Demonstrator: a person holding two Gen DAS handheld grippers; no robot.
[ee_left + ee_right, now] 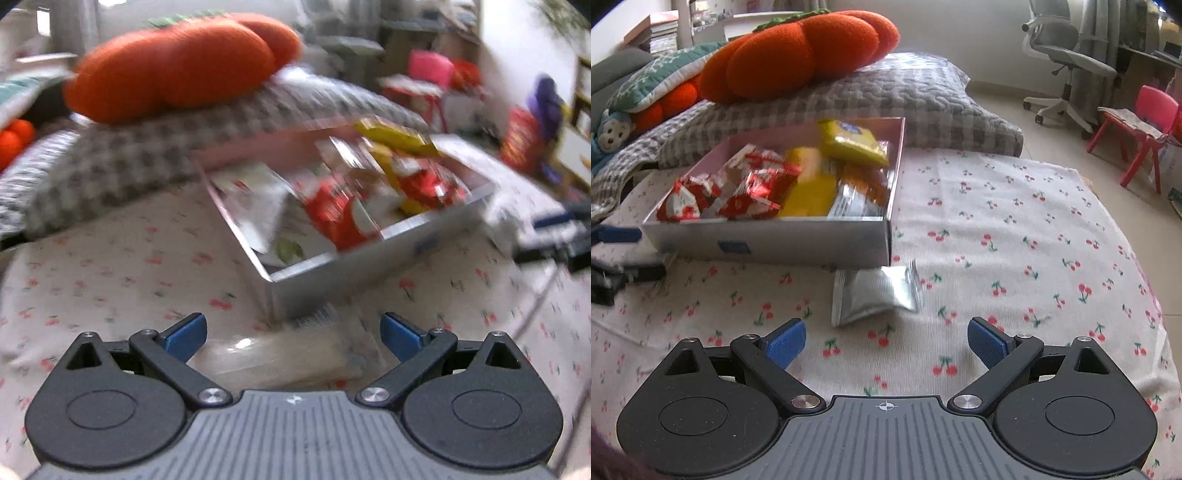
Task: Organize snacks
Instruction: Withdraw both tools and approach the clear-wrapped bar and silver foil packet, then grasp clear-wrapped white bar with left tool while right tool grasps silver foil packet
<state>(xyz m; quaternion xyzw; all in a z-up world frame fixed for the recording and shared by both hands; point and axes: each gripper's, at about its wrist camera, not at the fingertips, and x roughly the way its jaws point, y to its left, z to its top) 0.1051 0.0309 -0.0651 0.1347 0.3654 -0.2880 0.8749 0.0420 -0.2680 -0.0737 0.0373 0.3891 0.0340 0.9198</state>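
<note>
A: Item one, left to right. What does each camera list that the other lacks?

B: Left wrist view, blurred: left gripper (293,338), fingers spread, holding nothing, over a pale flat packet (284,354) too smeared to identify. Far right, the other gripper's blue-tipped fingers (554,221). Right wrist view, sharp: right gripper (886,341), also spread and empty. It alone shows the silver packet (877,293), the grey office chair (1067,59) and the monkey toy (613,131) at far left.

A: The snack box?

B: Open box (768,242), silver outside, pink inside, on the bed left of centre. Contents left to right: red-and-white wrappers (727,192), yellow packs (809,184), an orange-and-silver bar (857,192). One yellow pack (855,142) sits on top at the far side.

A: Orientation of the loose packet?

B: Silver packet lies flat just near of the box's right corner; whether they touch I cannot tell. Long axis runs left to right.

A: Surface and room?

B: Cherry-print sheet (1015,236); grey checked blanket (886,99) beyond the box; orange pumpkin cushion (798,51) on it. Pink child's chair (1145,125) far right.
</note>
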